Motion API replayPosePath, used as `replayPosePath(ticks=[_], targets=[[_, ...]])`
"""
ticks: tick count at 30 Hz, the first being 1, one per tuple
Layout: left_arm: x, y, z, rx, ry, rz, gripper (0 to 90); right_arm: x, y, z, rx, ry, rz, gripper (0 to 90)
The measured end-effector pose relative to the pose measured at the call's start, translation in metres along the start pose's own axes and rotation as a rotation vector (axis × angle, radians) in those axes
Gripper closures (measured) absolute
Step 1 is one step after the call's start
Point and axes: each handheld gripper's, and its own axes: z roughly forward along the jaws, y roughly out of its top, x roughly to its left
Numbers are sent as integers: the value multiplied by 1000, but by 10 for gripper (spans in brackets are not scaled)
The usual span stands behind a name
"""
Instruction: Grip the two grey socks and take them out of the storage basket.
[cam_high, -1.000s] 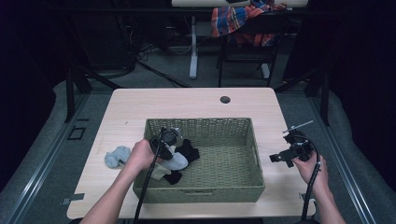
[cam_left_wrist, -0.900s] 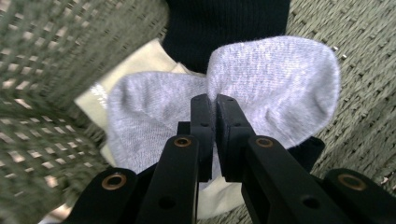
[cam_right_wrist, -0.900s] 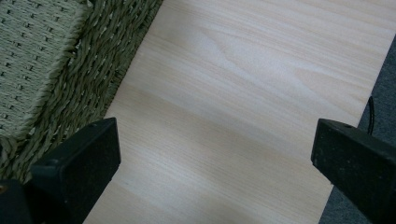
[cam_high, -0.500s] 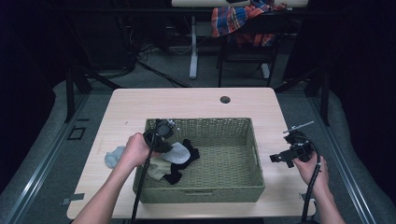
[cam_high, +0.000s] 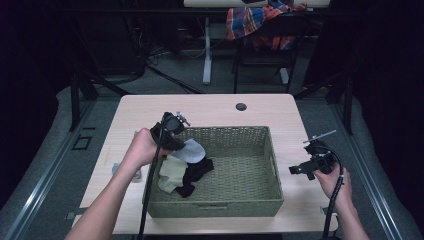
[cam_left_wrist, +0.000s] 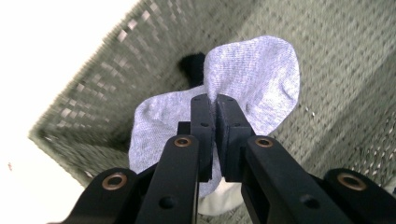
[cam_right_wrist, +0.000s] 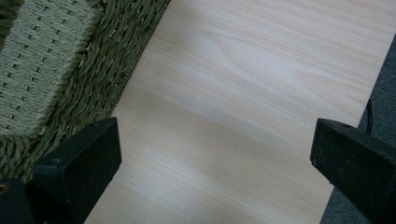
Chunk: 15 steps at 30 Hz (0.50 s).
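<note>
My left gripper (cam_high: 186, 145) is clenched on a light grey sock (cam_high: 192, 150); in the left gripper view the two black jaws meet tight on the fabric, and the grey sock (cam_left_wrist: 252, 88) fans out beyond them. In the high view it hangs left of centre in the frame, over the left end of the woven basket (cam_high: 250, 205), just inside its left wall. Below it, in the basket's left part, lie a cream sock (cam_high: 171, 176) and a black sock (cam_high: 196, 172), touching each other. The right two thirds of the basket floor are bare weave, so there is plenty of room there.

In the left gripper view the basket's corner (cam_left_wrist: 70, 116) runs from upper centre to the lower left, with bright table beyond it; the rim is close beside the sock on that side.

Another pale piece of cloth (cam_high: 116, 167) peeks out on the table (cam_high: 280, 107) at the left of the high view, partly hidden by my left forearm, close to the table's left edge.

My right gripper (cam_high: 298, 169) is released, jaws spread wide with nothing between them. It sits at the right of the high view, over the strip of table between the basket's right wall and the table's right edge. In the right gripper view the basket rim (cam_right_wrist: 116, 60) fills the upper left, bare wood (cam_right_wrist: 243, 107) the middle, and the table edge cuts the right side.
</note>
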Motion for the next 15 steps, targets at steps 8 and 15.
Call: replayPosePath(ticks=[8, 15], targets=[[14, 17, -18, -16, 14, -14, 868, -1, -1, 0, 4, 5, 3, 16], [21, 24, -31, -31, 39, -21, 868, -1, -1, 0, 3, 6, 0, 16]])
